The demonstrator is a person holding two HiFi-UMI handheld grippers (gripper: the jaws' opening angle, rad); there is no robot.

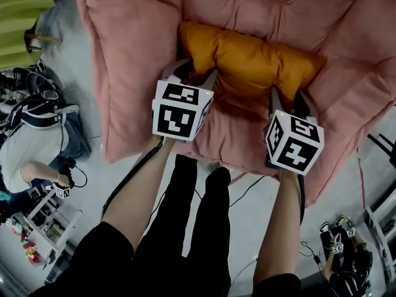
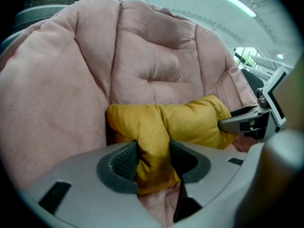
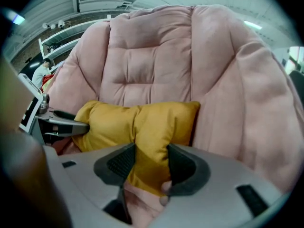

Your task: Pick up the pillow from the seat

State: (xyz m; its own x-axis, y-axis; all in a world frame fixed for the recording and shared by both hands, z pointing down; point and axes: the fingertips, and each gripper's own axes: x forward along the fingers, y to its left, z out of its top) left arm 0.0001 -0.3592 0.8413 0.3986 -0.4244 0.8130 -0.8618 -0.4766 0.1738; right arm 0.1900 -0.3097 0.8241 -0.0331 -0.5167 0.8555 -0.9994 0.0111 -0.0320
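Note:
A mustard-yellow pillow (image 1: 247, 60) lies across the pink padded seat (image 1: 136, 54) of a big cushioned chair. My left gripper (image 1: 195, 79) is at the pillow's left end. In the left gripper view its dark pads pinch a fold of the pillow (image 2: 152, 141) between them. My right gripper (image 1: 289, 101) is at the pillow's right end. There the pads squeeze the pillow (image 3: 149, 132) into a waist. In each gripper view the other gripper's jaw tip shows at the pillow's far end.
The pink cushion (image 3: 156, 61) rises behind and beside the pillow. On the floor to the left are a green chair (image 1: 18, 23), bags (image 1: 37, 104) and a seated person (image 1: 31, 159). Cables (image 1: 247, 190) trail on the floor under the seat's front edge.

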